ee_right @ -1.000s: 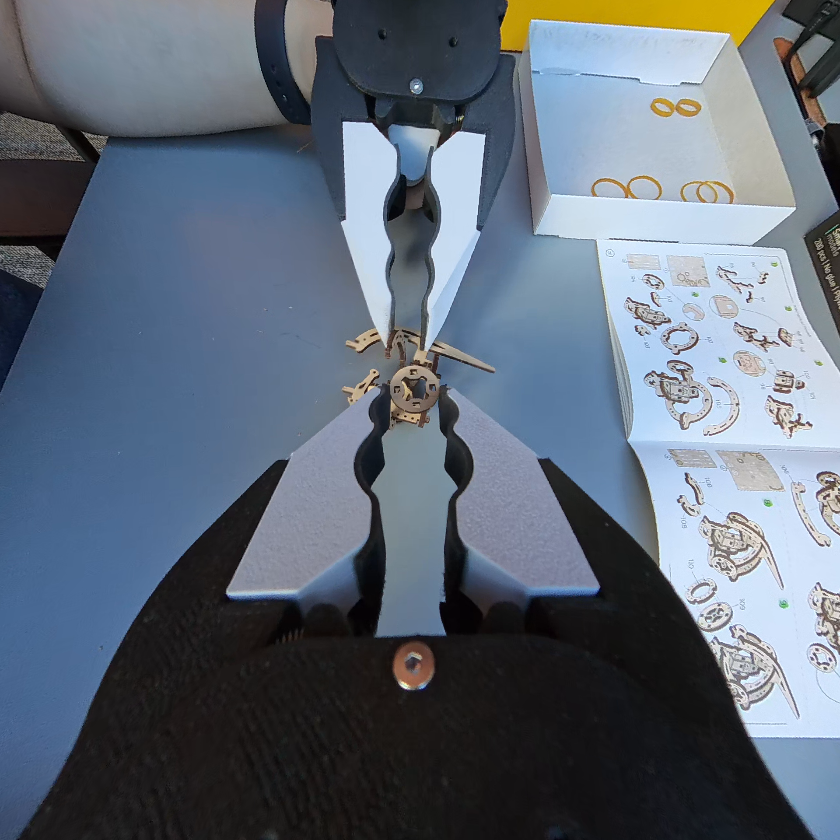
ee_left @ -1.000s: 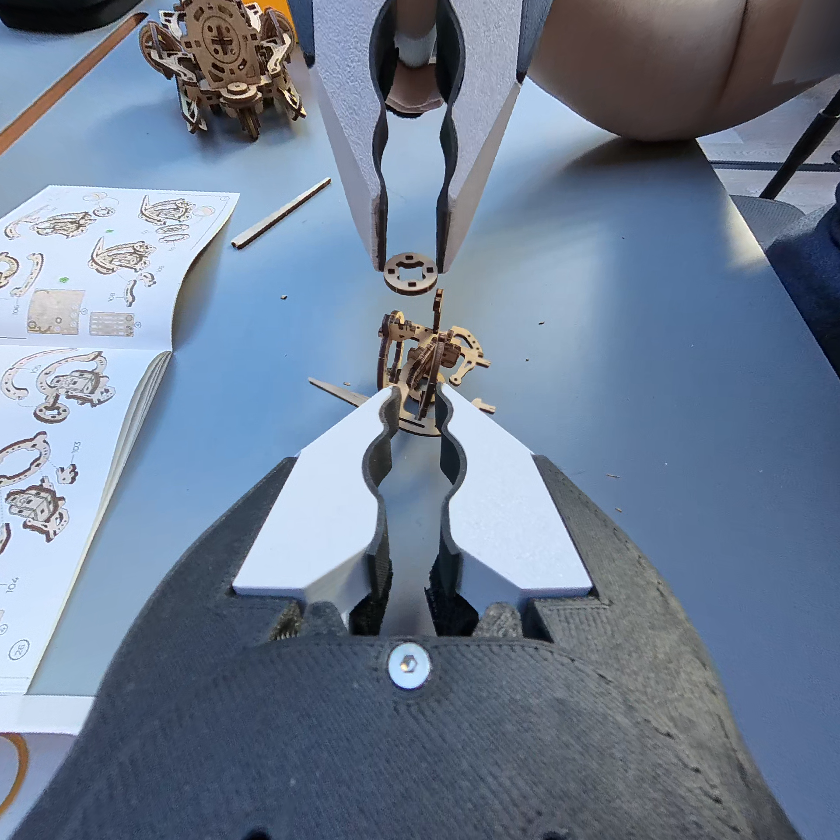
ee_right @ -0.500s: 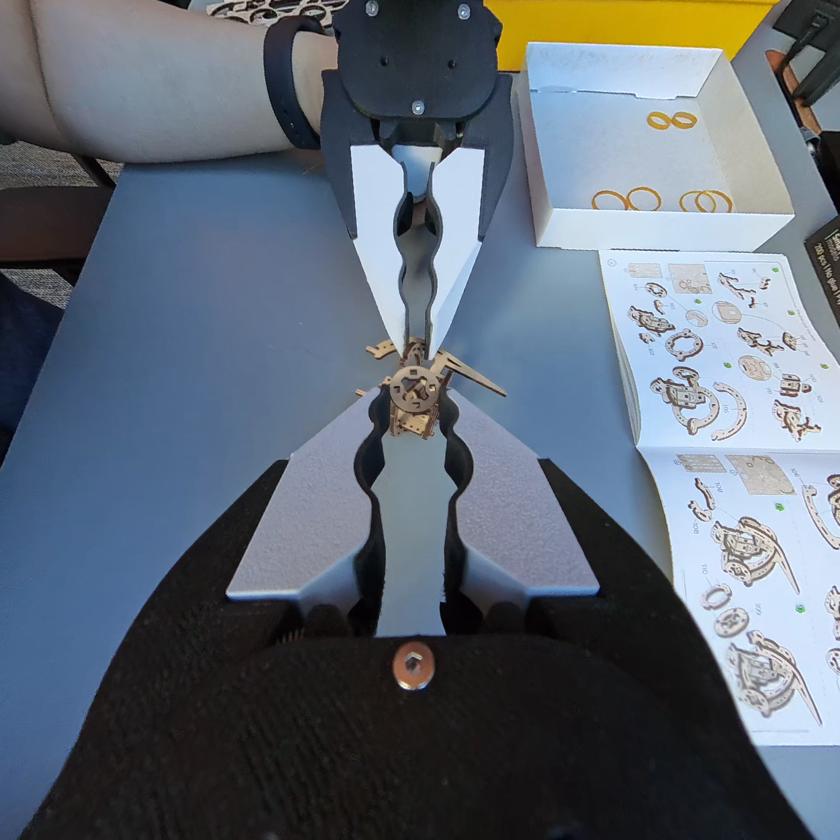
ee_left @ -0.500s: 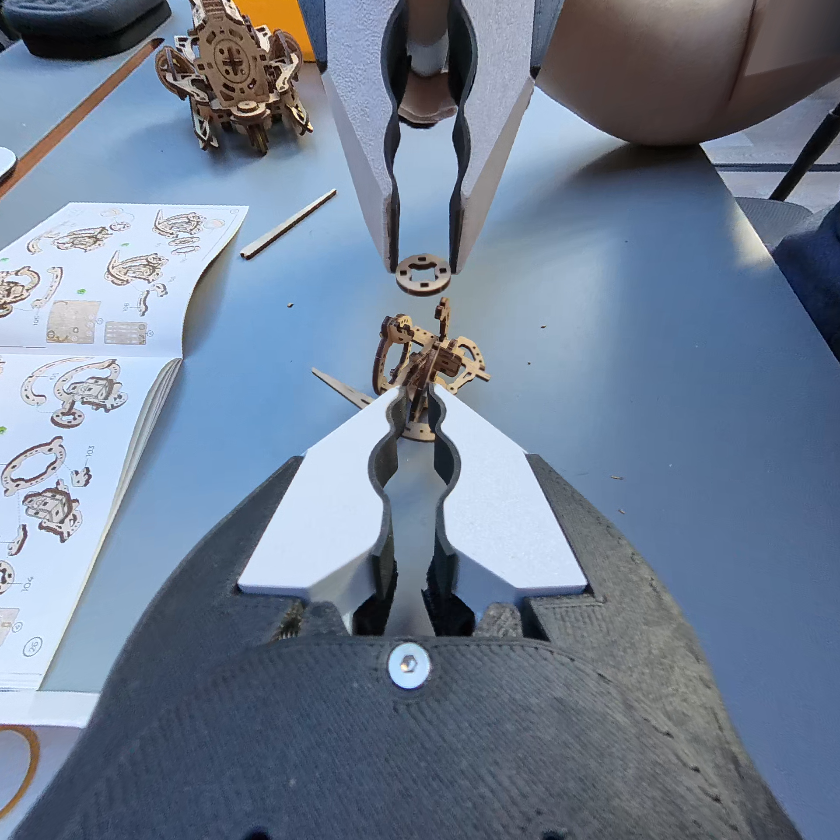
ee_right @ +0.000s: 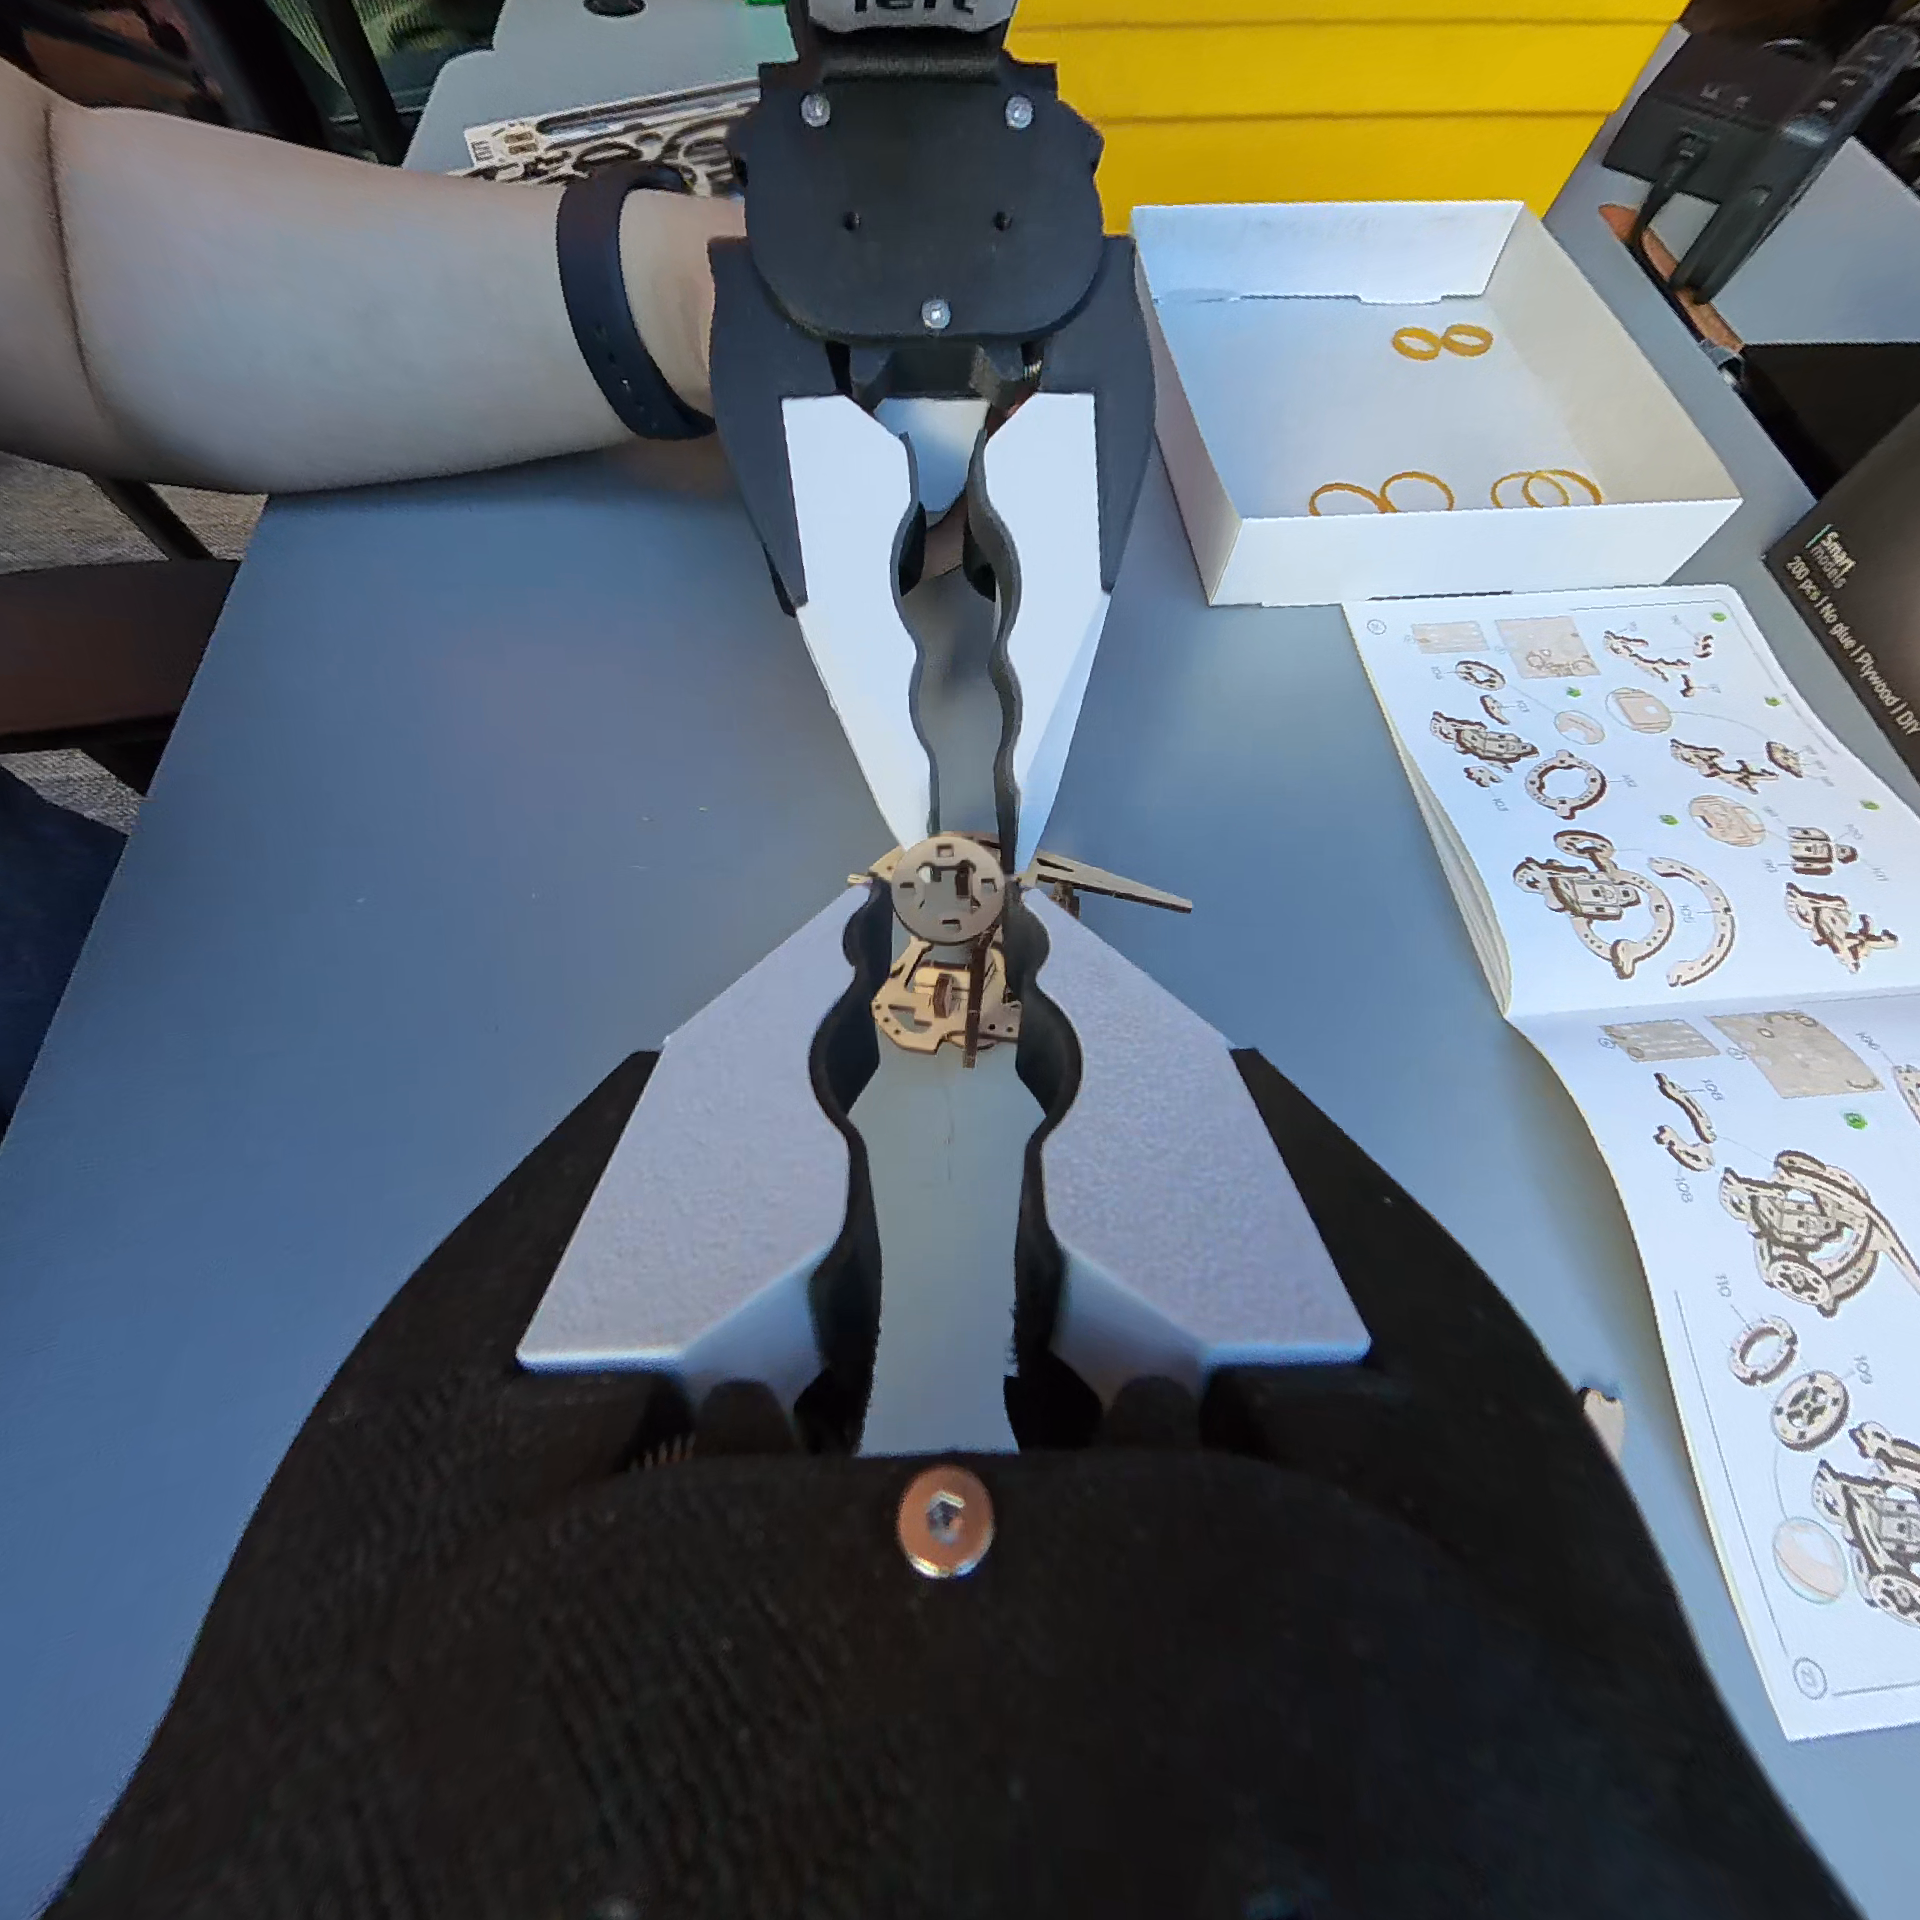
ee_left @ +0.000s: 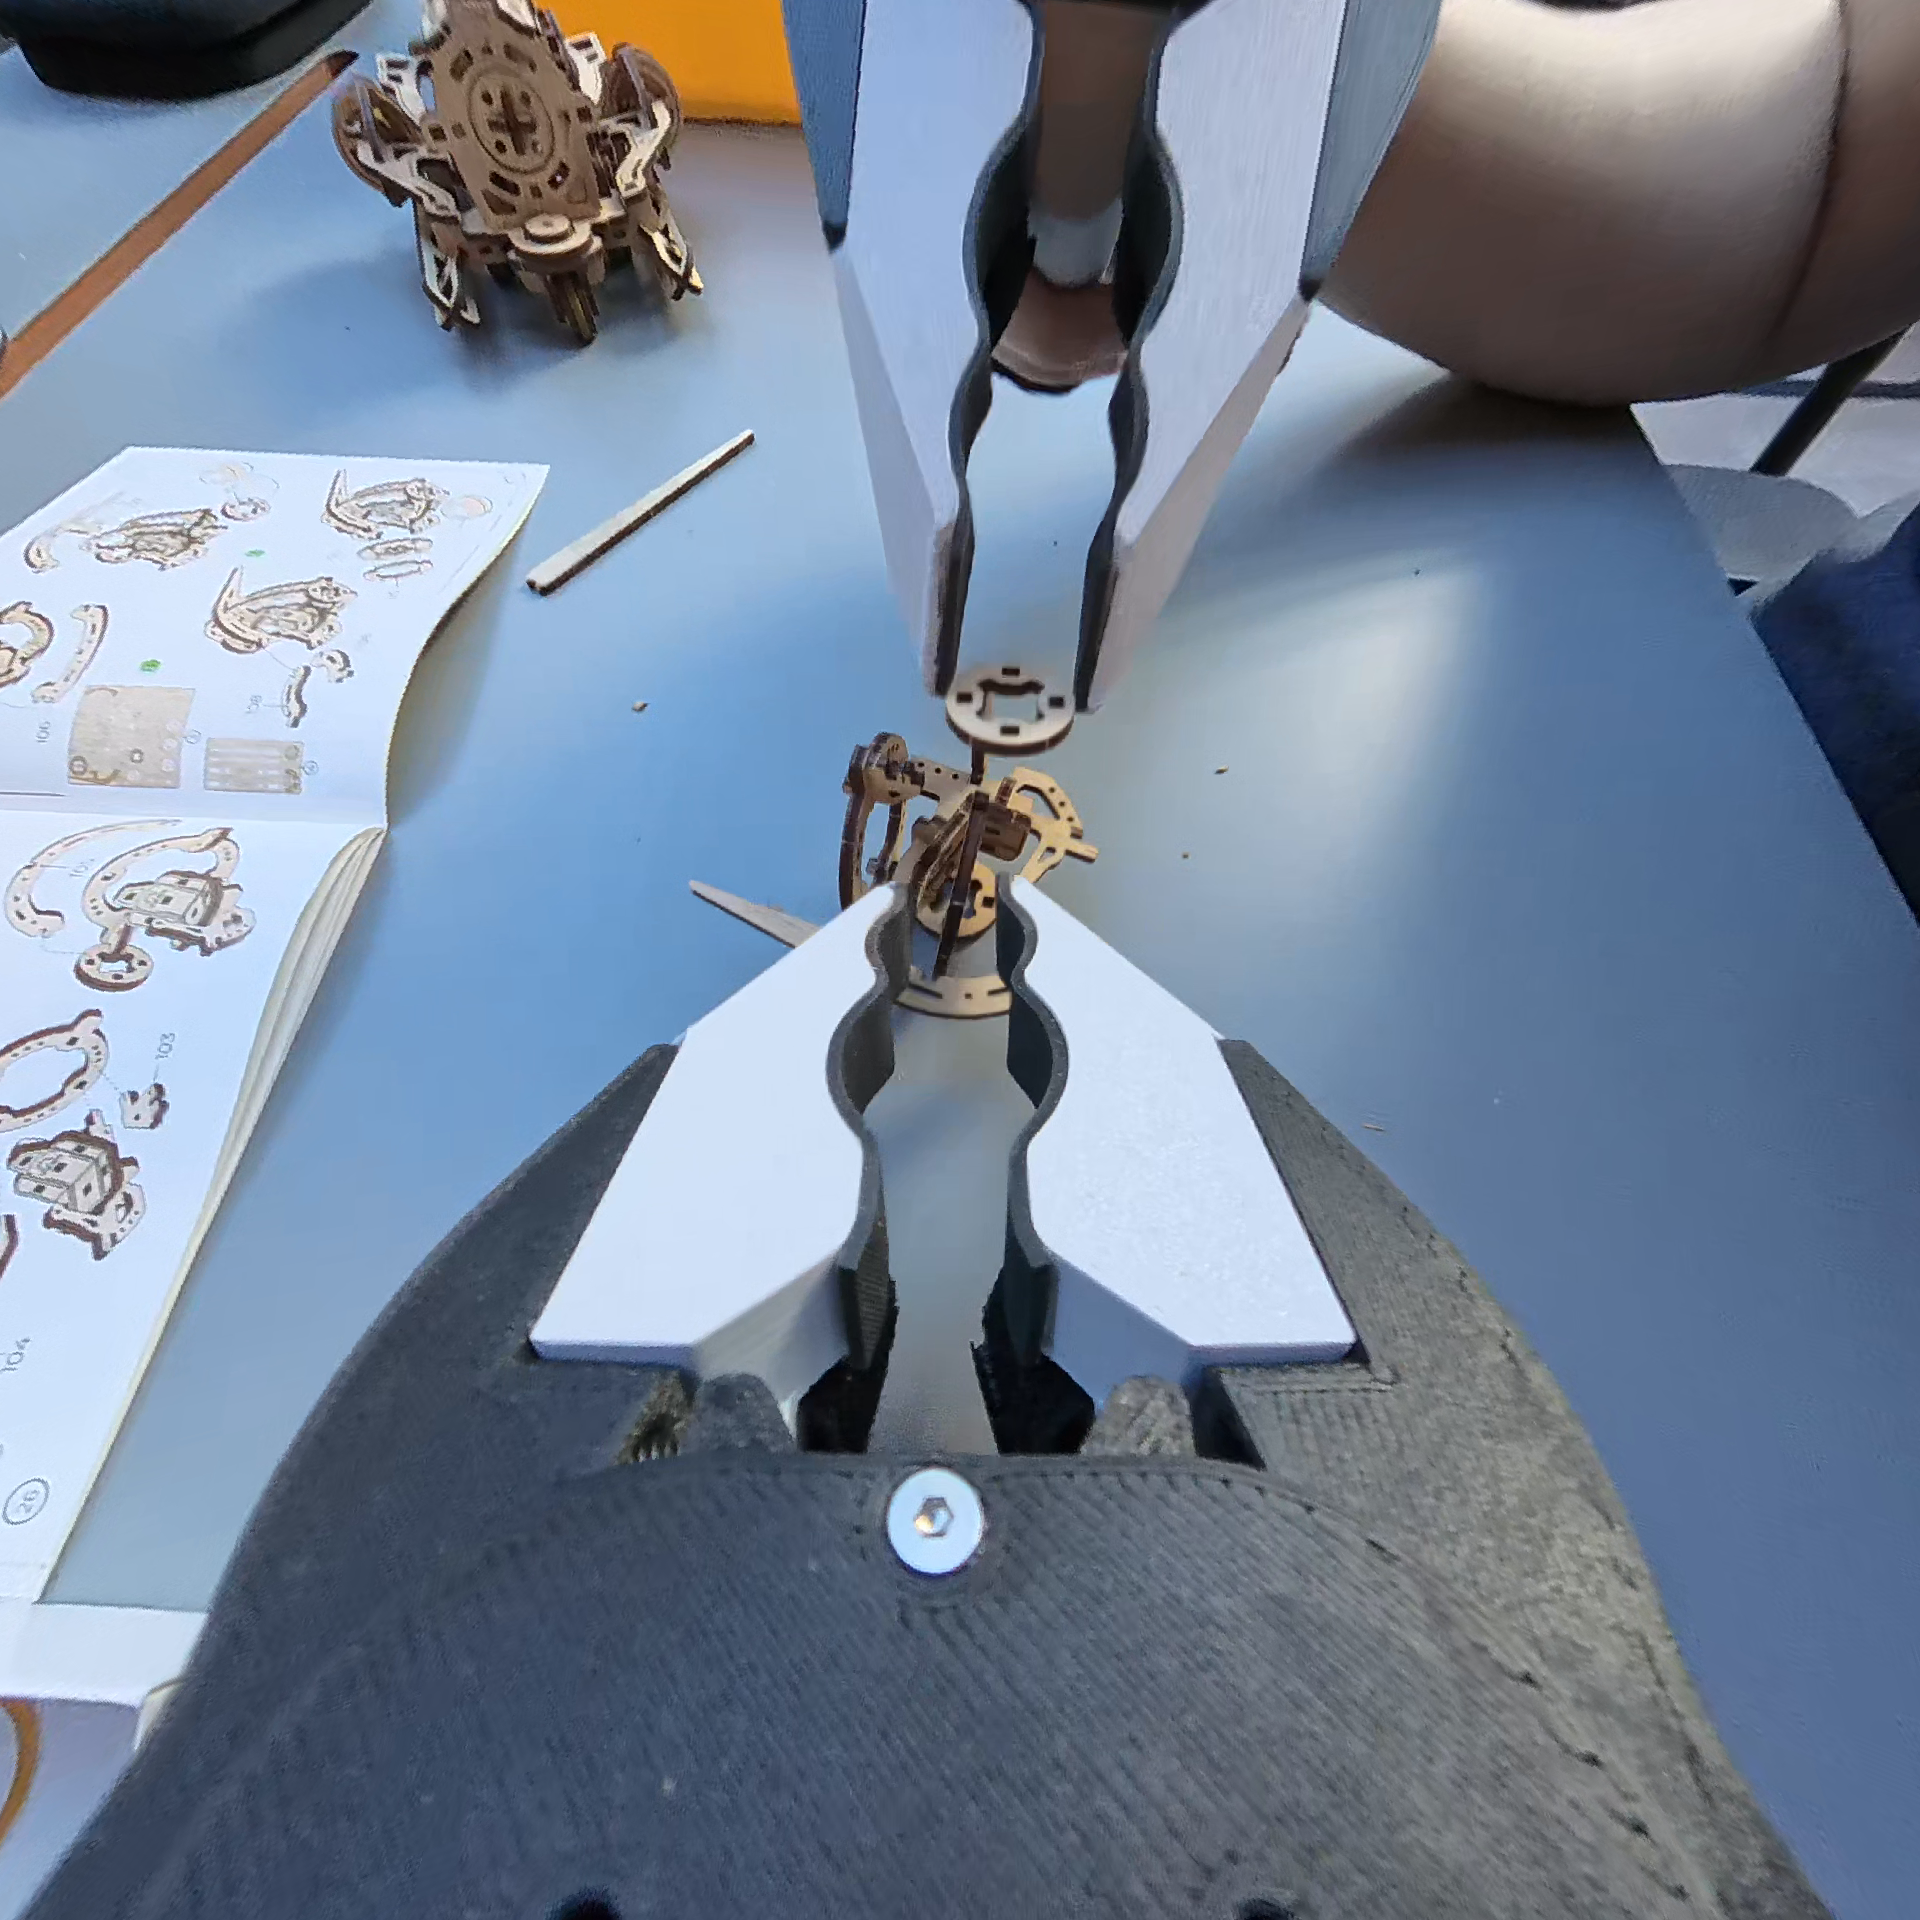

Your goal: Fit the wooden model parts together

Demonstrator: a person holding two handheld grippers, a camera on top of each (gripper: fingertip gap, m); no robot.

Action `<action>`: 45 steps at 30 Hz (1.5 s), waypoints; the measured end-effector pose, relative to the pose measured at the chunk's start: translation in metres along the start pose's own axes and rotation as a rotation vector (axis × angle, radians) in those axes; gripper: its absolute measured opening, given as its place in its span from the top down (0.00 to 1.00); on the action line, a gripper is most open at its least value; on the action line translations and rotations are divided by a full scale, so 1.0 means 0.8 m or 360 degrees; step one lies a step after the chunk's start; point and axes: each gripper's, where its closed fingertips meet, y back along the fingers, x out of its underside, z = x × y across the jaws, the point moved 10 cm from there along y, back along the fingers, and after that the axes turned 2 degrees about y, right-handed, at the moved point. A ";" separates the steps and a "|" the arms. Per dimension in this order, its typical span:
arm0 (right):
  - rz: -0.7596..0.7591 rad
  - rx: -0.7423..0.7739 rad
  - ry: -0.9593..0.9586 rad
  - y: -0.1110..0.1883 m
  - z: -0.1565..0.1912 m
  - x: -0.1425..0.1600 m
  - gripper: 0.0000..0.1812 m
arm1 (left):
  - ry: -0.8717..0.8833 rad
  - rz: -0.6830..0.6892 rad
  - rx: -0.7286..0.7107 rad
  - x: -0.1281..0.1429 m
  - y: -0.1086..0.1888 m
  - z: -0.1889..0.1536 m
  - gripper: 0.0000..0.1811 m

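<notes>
The left tool (ee_left: 943, 914) pinches the small wooden model (ee_left: 961, 842) just above the grey table (ee_left: 1455, 831). At 12 o'clock, the right tool (ee_left: 1010, 691) pinches a wooden ring (ee_left: 1008, 719) right over the model's peg.

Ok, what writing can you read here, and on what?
I don't copy writing; it stands on:
Instruction booklet: small numbers by the drawings.
Dark box: white lettering along its edge.
Left hand-held gripper: label on its housing, cut off.
</notes>
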 end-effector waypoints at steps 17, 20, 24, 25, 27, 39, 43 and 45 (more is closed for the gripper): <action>0.0114 0.0010 0.0035 -0.008 -0.002 0.001 0.89 | -0.0137 0.0033 -0.0061 -0.003 -0.006 -0.007 0.99; 0.0126 0.0015 0.0036 -0.007 -0.001 0.001 0.89 | -0.0136 0.0028 -0.0048 -0.003 -0.006 -0.008 1.00; 0.0142 0.0024 0.0049 -0.006 0.001 0.000 0.89 | -0.0169 0.0023 -0.0057 -0.003 -0.007 -0.010 1.00; 0.0144 0.0024 0.0054 -0.006 0.001 0.000 0.89 | -0.0172 0.0021 -0.0055 -0.003 -0.008 -0.011 1.00; 0.0146 0.0024 0.0053 -0.006 0.002 0.000 0.89 | -0.0165 0.0017 -0.0051 -0.002 -0.008 -0.011 1.00; 0.0153 0.0032 0.0064 -0.006 0.004 0.000 0.89 | -0.0185 0.0014 -0.0076 -0.007 -0.010 -0.013 0.98; 0.0154 0.0033 0.0065 -0.006 0.003 0.000 0.89 | -0.0211 0.0031 -0.0087 -0.006 -0.012 -0.015 1.00; 0.0158 0.0036 0.0068 -0.005 0.003 0.000 0.89 | -0.0215 0.0027 -0.0089 -0.006 -0.012 -0.015 1.00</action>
